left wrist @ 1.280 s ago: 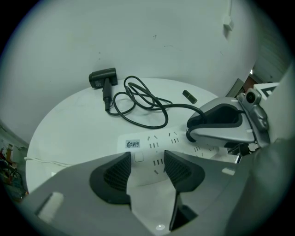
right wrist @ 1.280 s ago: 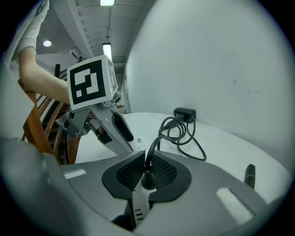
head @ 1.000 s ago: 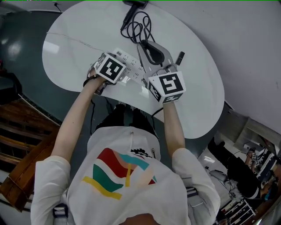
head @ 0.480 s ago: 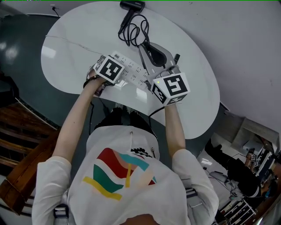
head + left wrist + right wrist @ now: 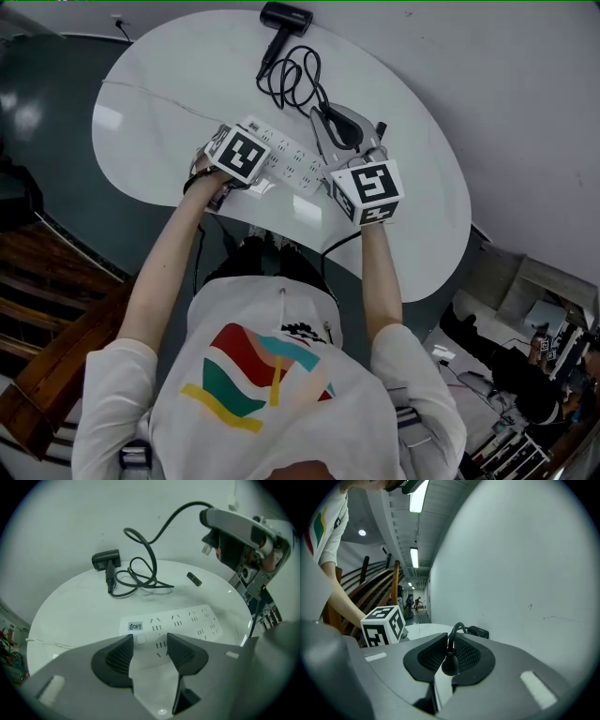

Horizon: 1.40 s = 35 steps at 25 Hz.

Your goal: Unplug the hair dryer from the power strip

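In the head view, the hair dryer (image 5: 286, 17) lies at the far edge of the white worktop (image 5: 159, 112), and its cord (image 5: 295, 80) runs in loose loops toward the middle. The power strip (image 5: 286, 155) lies slantwise near the near edge. The left gripper (image 5: 242, 155) is over the strip's left end. The right gripper (image 5: 330, 122) reaches over its right end, where the cord ends.

In the left gripper view, that gripper's jaws stand spread with nothing pinched. Their pads (image 5: 119, 656) hang over the near end of the power strip. I cannot tell whether they press on it. Every socket that shows on the strip is bare. Up at the right, the other gripper carries the plug (image 5: 208, 543) above the worktop, its prongs clear of the strip. A small dark object (image 5: 193, 579) lies toward the right edge.

In the right gripper view, the jaws are pressed together on the plug's neck, and the cord arches up out of them toward the dryer at the far edge. The left gripper's marker cube (image 5: 384, 625) shows just beside them.

As I judge it, the unplugging itself is done, since the plug is out and held in the air. What seems left is to set the plug down on the worktop near the cord's loops, let it go, and take the left gripper off the strip.
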{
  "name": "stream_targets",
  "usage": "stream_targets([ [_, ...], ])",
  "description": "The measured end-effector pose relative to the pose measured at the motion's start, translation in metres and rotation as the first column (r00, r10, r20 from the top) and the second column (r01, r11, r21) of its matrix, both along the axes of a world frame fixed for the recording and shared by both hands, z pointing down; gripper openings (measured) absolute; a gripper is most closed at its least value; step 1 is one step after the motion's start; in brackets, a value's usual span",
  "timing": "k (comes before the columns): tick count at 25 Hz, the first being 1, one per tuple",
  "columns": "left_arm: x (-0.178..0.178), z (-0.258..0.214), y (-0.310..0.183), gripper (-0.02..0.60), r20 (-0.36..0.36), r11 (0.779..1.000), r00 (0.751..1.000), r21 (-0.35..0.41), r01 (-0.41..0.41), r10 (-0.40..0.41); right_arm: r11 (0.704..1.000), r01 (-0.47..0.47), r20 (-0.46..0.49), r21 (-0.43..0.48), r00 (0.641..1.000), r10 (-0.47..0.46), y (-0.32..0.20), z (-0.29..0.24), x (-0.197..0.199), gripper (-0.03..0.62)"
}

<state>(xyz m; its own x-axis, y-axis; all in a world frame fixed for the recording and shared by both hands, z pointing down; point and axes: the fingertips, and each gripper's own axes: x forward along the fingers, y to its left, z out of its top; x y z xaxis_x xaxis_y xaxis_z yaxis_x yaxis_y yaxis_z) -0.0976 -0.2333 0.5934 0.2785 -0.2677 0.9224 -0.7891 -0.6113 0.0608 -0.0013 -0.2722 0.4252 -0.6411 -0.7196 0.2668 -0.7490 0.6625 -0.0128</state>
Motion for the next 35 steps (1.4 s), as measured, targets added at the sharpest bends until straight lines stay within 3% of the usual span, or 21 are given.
stream_targets([
  [6, -0.001, 0.0, 0.0, 0.227, 0.0, 1.0, 1.0, 0.002, 0.002, -0.002, 1.0, -0.005, -0.198, -0.023, 0.98, 0.0, 0.006, 0.037, 0.015, 0.058],
  [18, -0.002, -0.003, -0.005, 0.227, -0.002, 0.999, 1.0, 0.036, 0.004, -0.004, 0.978, -0.086, -0.326, -0.189, 0.945, 0.02, 0.024, 0.12, 0.058, 0.058],
  [25, -0.002, -0.002, -0.003, 0.226, -0.006, 0.999, 1.0, 0.031, 0.009, -0.009, 0.964, -0.114, -0.334, -0.24, 0.942, 0.029, 0.03, 0.137, 0.068, 0.06],
  [32, -0.002, -0.009, -0.013, 0.227, -0.008, 0.996, 1.0, 0.087, 0.004, -0.003, 0.947, -0.155, -0.314, -0.283, 0.948, 0.061, 0.032, 0.147, 0.075, 0.067],
  [35, -0.002, -0.005, -0.007, 0.226, -0.009, 0.998, 1.0, 0.059, 0.01, -0.01, 0.942, -0.179, -0.3, -0.286, 0.95, 0.089, 0.032, 0.146, 0.079, 0.083],
])
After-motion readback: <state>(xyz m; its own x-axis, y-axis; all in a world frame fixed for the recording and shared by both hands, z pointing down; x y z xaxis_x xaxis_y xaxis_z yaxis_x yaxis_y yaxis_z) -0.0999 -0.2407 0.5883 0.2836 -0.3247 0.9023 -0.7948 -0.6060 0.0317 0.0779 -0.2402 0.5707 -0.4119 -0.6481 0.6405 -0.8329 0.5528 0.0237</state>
